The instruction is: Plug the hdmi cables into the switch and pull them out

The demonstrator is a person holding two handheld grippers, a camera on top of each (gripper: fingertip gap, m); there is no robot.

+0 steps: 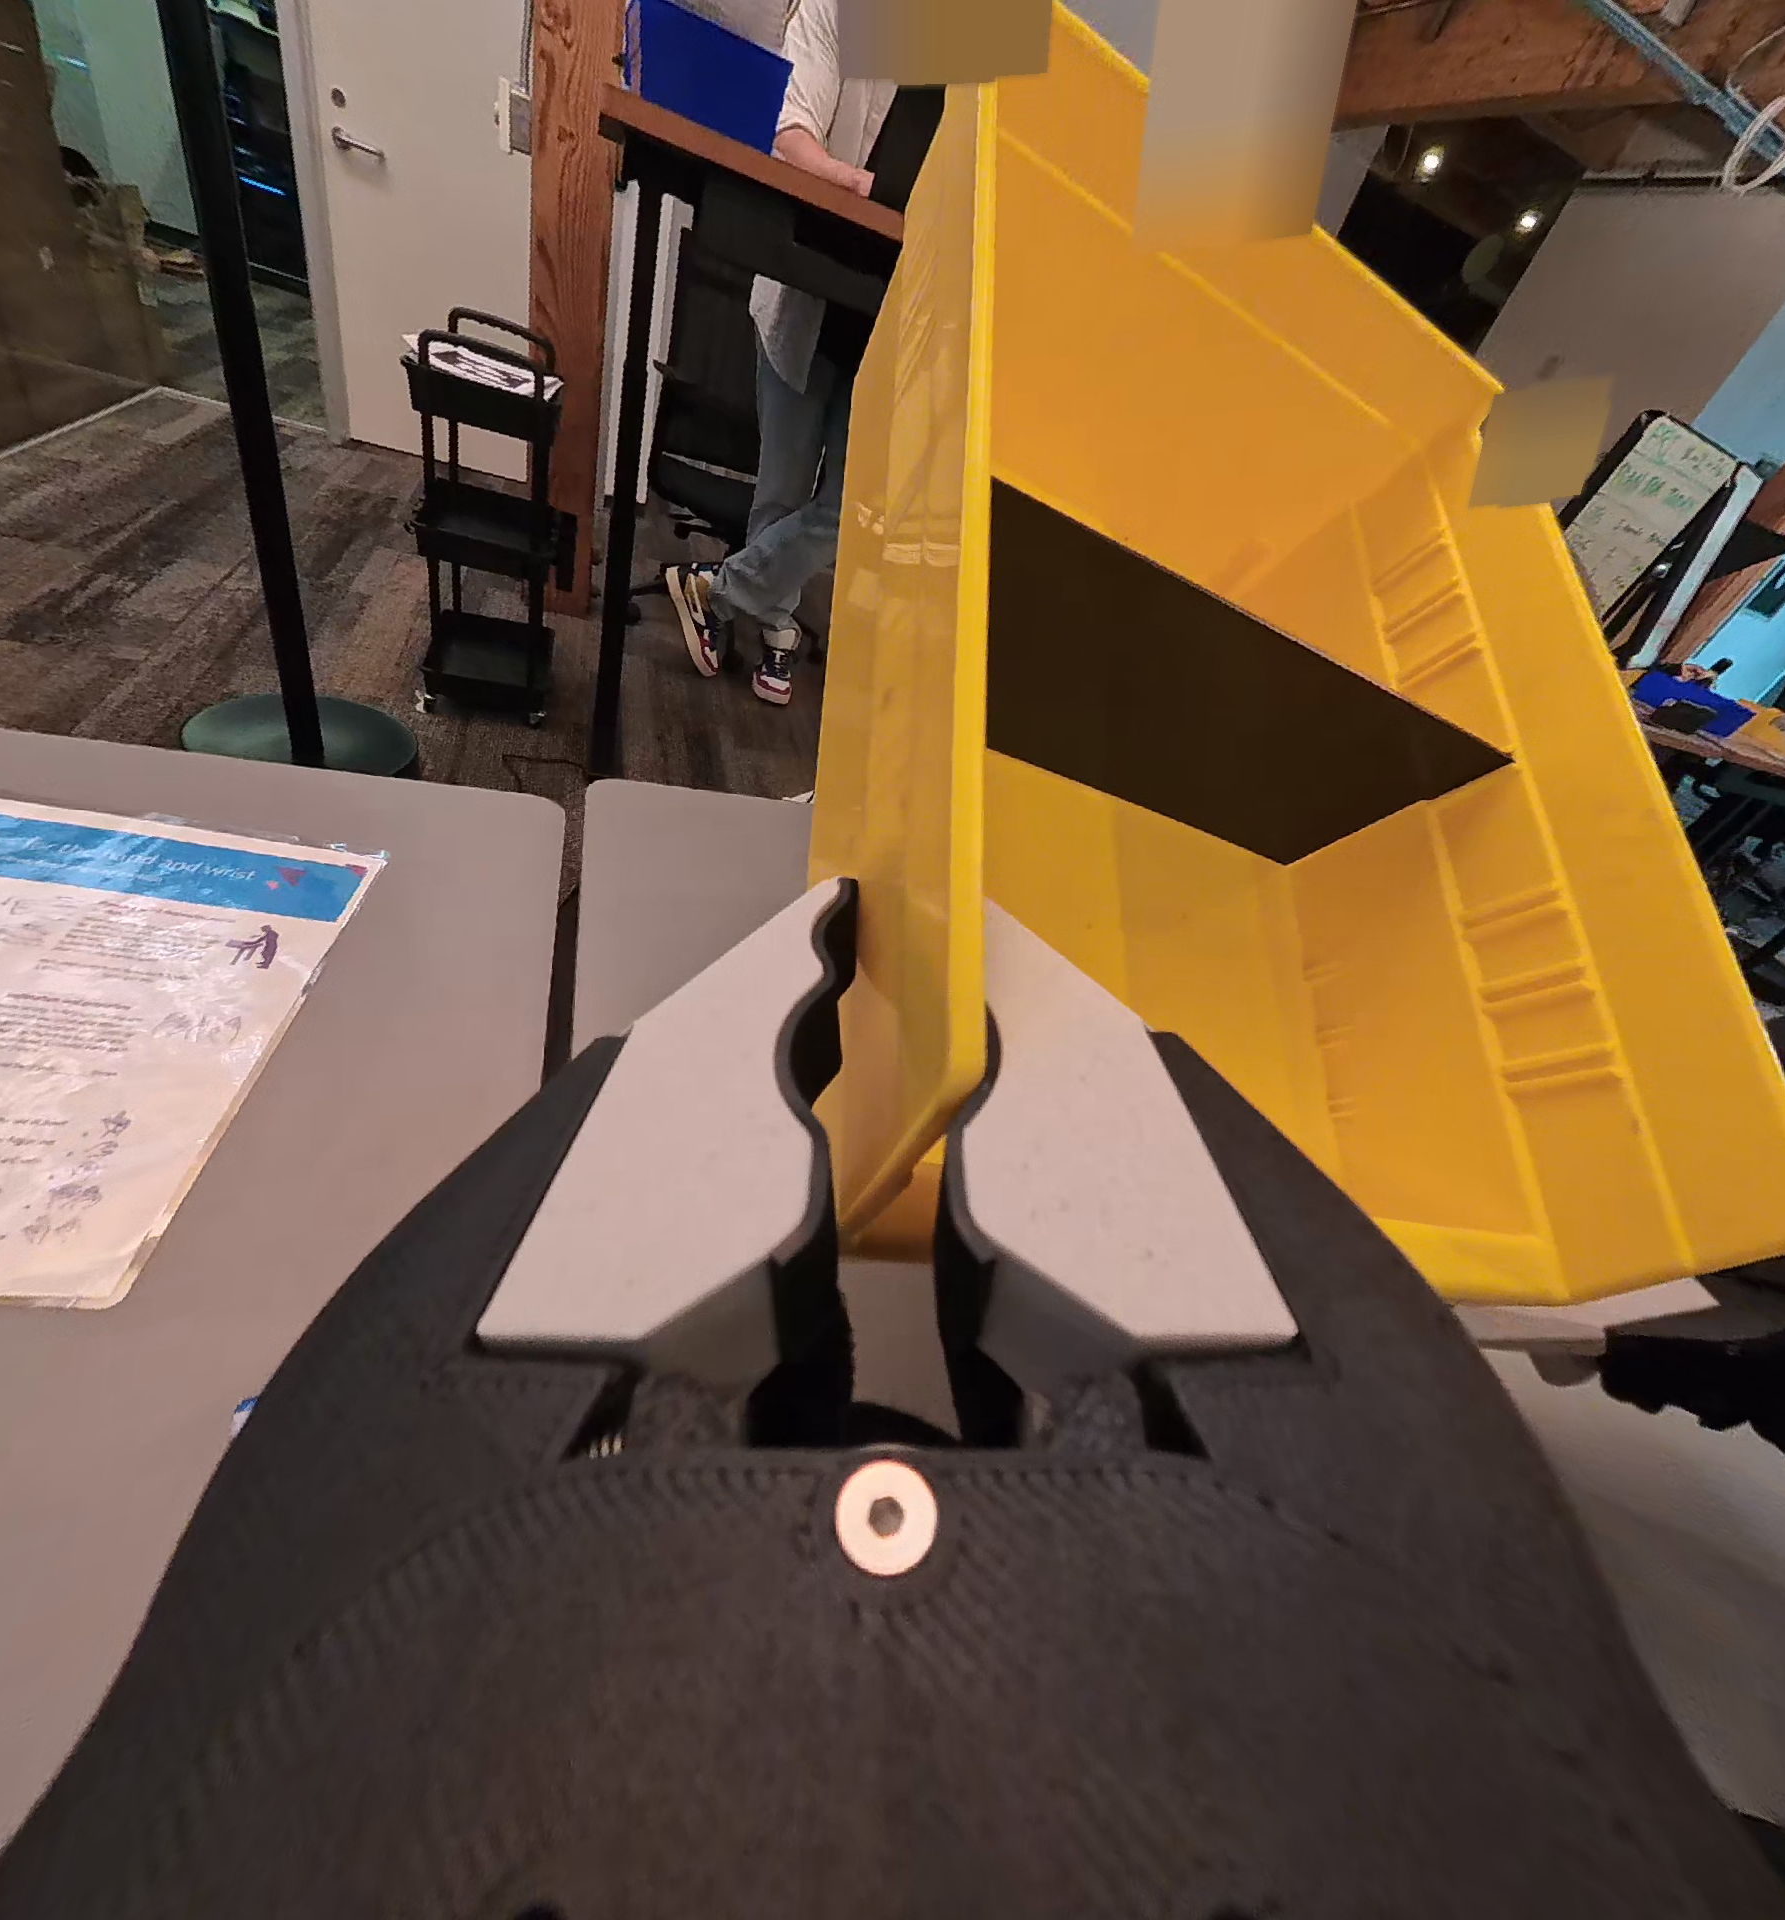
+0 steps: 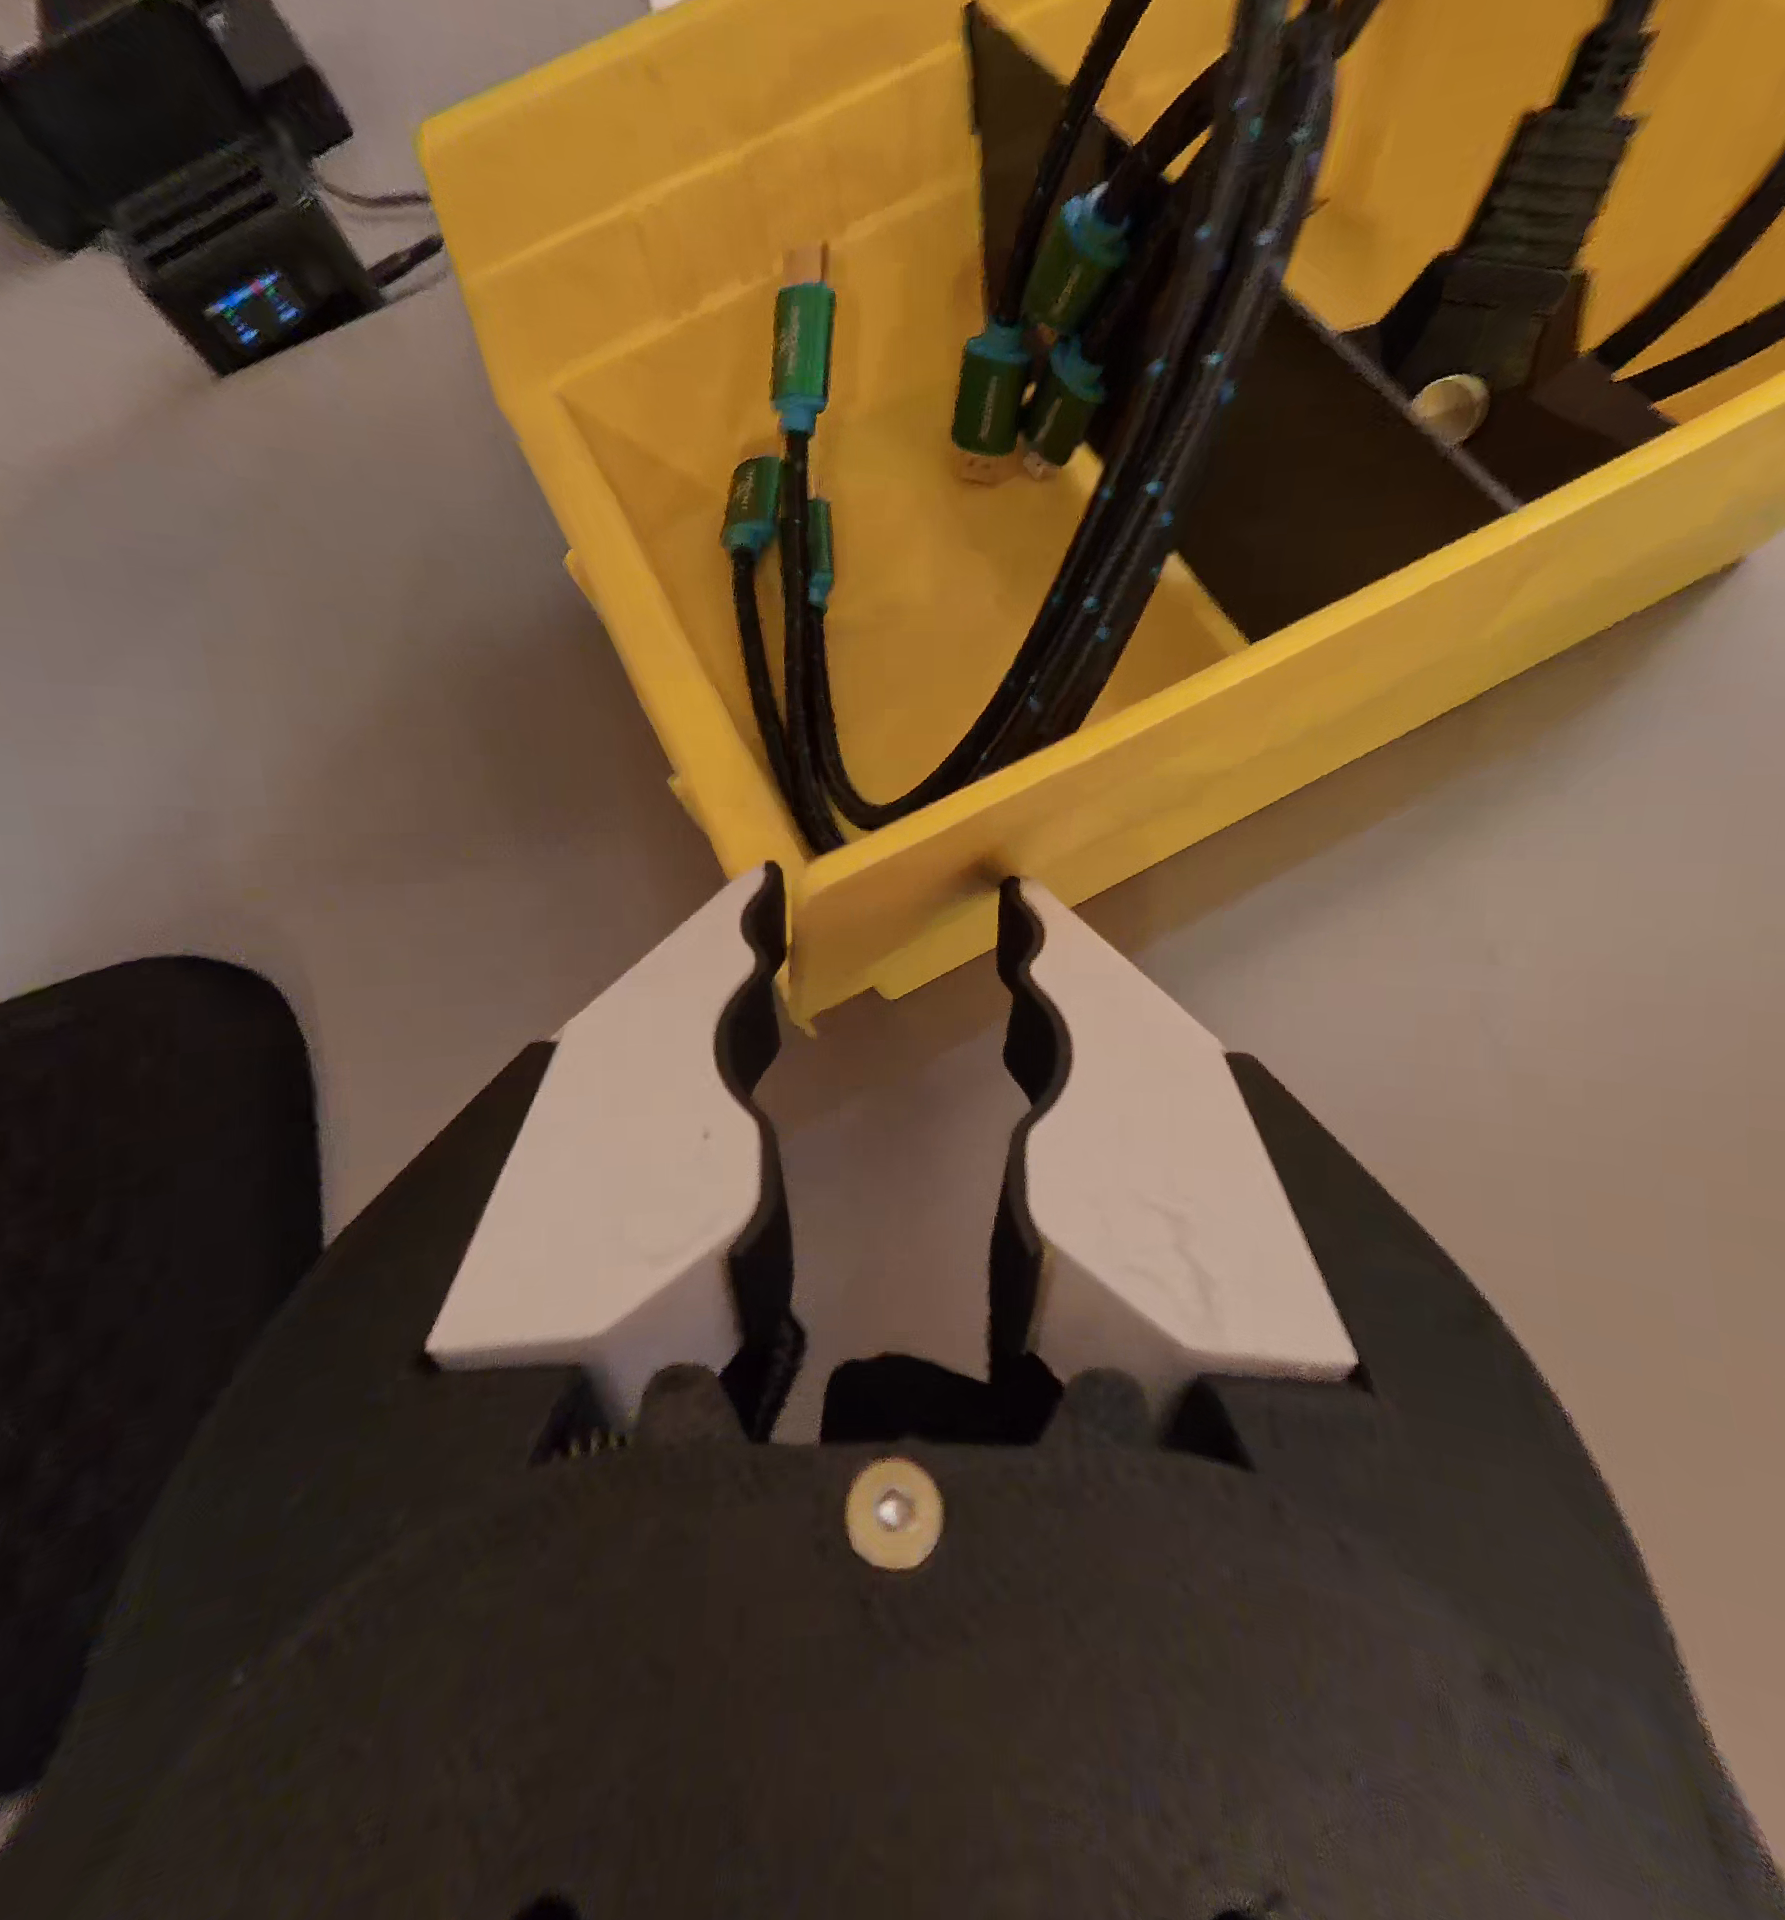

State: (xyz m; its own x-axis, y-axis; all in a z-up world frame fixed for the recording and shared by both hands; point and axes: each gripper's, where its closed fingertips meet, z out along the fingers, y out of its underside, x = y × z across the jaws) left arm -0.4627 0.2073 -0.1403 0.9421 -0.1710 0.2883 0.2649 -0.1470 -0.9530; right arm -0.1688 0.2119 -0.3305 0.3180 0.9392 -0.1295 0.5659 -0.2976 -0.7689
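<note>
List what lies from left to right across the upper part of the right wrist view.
Black device with a small lit screen → lone green-plugged cable on the bin's yellow wall → cluster of green plugs → black divider → large black connector hanging into the yellow bin.

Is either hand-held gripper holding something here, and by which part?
Left hand-held gripper clamps the yellow bin by its side wall's rim. Right hand-held gripper is open, holding nothing.

An open-plan office or lab workspace. Ahead-left of the left tongs, carpet tiles (image 1: 88,582) run to a white door (image 1: 400,208), a black trolley (image 1: 488,520) and a standing desk (image 1: 753,177) with a person (image 1: 794,416) at it. Far right stand whiteboards (image 1: 1646,520) under timber beams (image 1: 1490,62).
</note>
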